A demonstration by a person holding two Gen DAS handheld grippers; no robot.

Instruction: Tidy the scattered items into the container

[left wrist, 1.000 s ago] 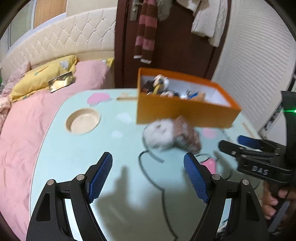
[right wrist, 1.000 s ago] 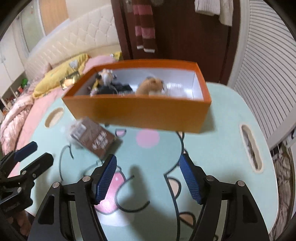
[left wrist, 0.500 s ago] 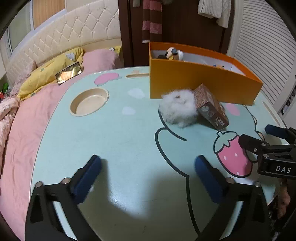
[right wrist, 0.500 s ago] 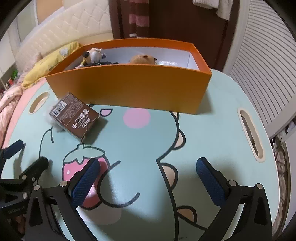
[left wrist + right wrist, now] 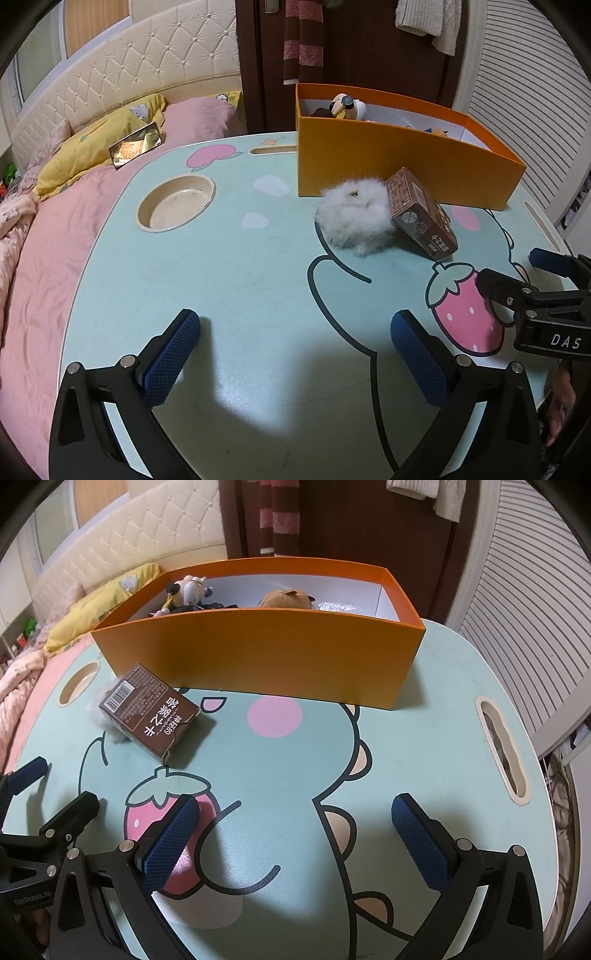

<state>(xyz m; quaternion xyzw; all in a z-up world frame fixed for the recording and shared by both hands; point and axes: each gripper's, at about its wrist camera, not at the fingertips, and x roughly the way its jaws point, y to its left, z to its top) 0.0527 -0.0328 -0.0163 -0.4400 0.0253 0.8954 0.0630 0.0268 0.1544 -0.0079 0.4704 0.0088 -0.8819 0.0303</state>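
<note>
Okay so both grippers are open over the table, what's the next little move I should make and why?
Probably ease the left gripper forward toward the white fluffy ball. It and the brown carton leaning on it are the only loose items outside the orange box, and the ball lies straight ahead of the left gripper's open, empty jaws.

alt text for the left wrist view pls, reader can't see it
A white fluffy pom-pom and a brown carton leaning on it lie on a mint cartoon-print table, just in front of an orange box already holding small toys. The left gripper is open and empty in the foreground; the right gripper enters from the right edge.
</note>
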